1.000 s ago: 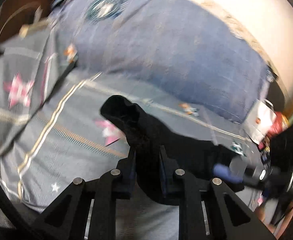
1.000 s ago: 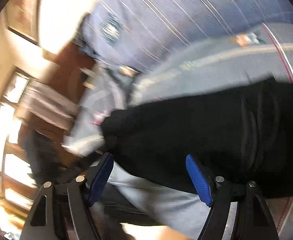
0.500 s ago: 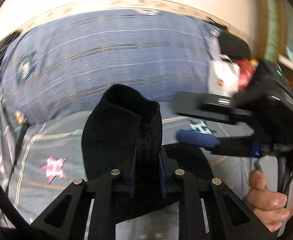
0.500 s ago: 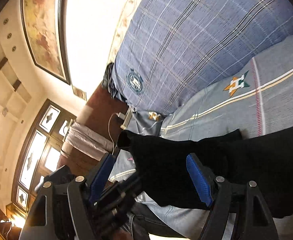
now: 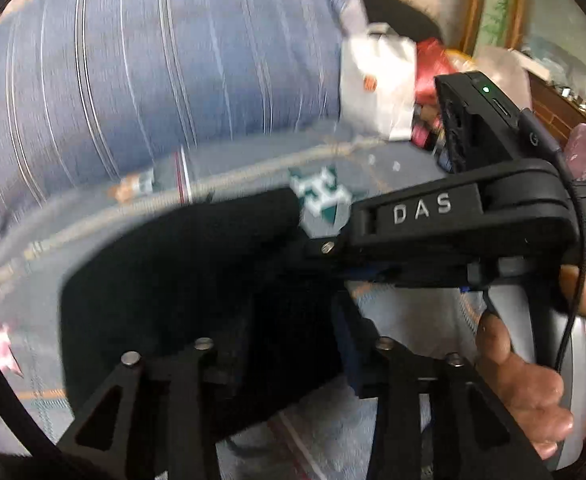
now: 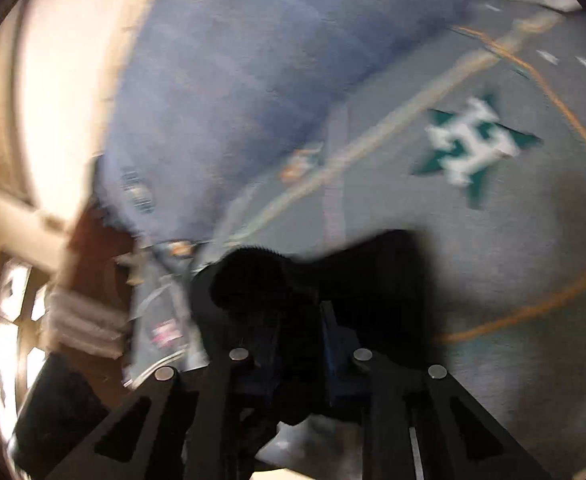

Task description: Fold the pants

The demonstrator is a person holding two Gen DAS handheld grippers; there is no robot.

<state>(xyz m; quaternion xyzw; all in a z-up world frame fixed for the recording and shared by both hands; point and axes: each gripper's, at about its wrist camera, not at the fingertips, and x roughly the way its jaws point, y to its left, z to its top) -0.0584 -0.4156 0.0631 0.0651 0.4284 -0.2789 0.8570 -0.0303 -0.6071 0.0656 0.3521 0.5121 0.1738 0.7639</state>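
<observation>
A: What lies around the pants (image 5: 181, 280)?

B: They are on a bed with a grey bedsheet (image 5: 373, 408) that has gold lines and star marks. One green star (image 5: 323, 196) shows just behind the pants, at their far edge. Behind the star is a big blue striped pillow (image 5: 153, 72). To the right of the pillow there is a white bag (image 5: 377, 84) and some red thing beside it; what is inside the bag I cannot tell.

A: Does something stand in the way?

B: In the left camera, the right gripper (image 5: 377, 272) crosses the picture from the right side, in front of the green star. A hand (image 5: 533, 364) holds its grey handle. It hides a part of the sheet.

A: And the pants relative to the fingers?

B: The black cloth is between the fingers of the left gripper (image 5: 289, 356); they pinch a thick bunch of it. In the right camera the right gripper (image 6: 293, 336) has its fingers pressed close on a dark fold of the pants (image 6: 317, 280) also. The green star (image 6: 473, 148) is beyond this fold, to the upper right. The pictures are blurred, so finer detail is not clear.
</observation>
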